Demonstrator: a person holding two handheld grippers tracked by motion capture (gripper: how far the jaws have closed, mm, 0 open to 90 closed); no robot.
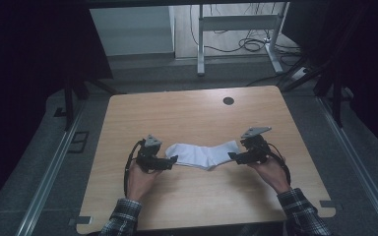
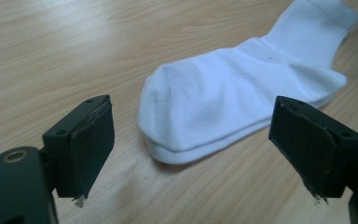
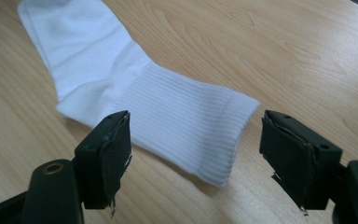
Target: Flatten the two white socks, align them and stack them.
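Note:
A white sock (image 1: pixel 202 153) lies flat on the wooden table (image 1: pixel 177 113), toe to the left and ribbed cuff to the right. My left gripper (image 1: pixel 173 160) is open at the toe end, just clear of the cloth. In the left gripper view the toe (image 2: pixel 223 88) lies ahead of the gripper (image 2: pixel 193 112), between the wide jaws and untouched; a double edge shows at the toe. My right gripper (image 1: pixel 232 156) is open at the cuff end. In the right gripper view the cuff (image 3: pixel 186 126) lies between the spread jaws of the gripper (image 3: pixel 198 123), and neither pad presses on it.
A dark round hole (image 1: pixel 228 101) sits near the table's far edge. Behind the table stands a white metal frame (image 1: pixel 236 24) with cables (image 1: pixel 251 45) on the floor. The person's plaid sleeves (image 1: pixel 123 216) come in over the near edge.

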